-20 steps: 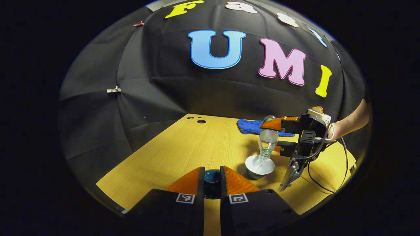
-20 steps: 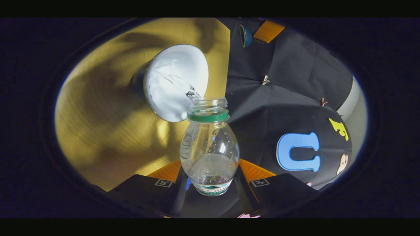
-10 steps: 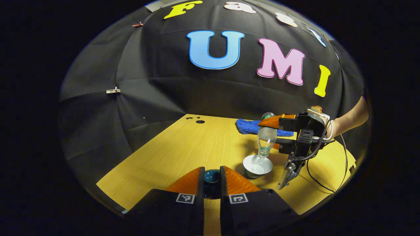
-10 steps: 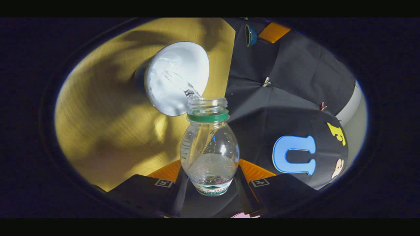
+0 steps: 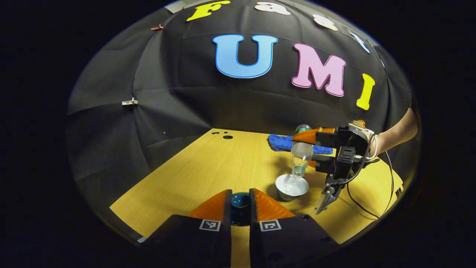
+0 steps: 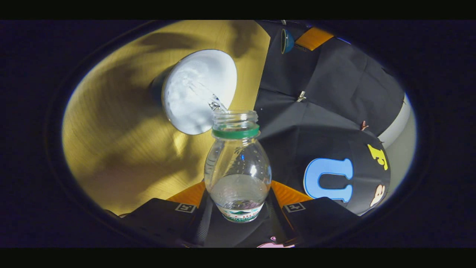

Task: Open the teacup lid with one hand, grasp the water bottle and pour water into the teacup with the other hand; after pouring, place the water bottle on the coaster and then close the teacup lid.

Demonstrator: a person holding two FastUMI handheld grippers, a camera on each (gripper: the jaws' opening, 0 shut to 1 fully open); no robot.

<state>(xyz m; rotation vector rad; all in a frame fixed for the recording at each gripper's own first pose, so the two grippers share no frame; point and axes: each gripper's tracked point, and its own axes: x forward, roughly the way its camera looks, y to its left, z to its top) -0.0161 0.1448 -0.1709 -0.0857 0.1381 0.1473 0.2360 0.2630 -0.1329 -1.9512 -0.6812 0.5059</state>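
In the left gripper view my left gripper (image 5: 240, 203) is shut on the dark blue teacup lid (image 5: 240, 201), held above the table's near side. To its right stands the white-lined teacup (image 5: 292, 185). My right gripper (image 5: 310, 148) is shut on the clear water bottle (image 5: 300, 154), tipped mouth-down over the cup with a thin stream running in. In the right gripper view the water bottle (image 6: 237, 167), with its green neck ring, sits between the fingers of my right gripper (image 6: 238, 203). Water falls from its mouth into the teacup (image 6: 199, 96). The left gripper's lid (image 6: 286, 41) shows small at the top.
The yellow wooden table (image 5: 208, 167) has small holes near its far left corner. A blue cloth (image 5: 284, 143) lies at the back behind the bottle. A forearm (image 5: 396, 136) and a black cable (image 5: 366, 208) come in from the right. Black cloth walls close off the back.
The right gripper with the bottle has drifted slightly left and up in the left gripper view, still pouring. The water level in the bottle is a little lower. The left gripper and lid hold still.
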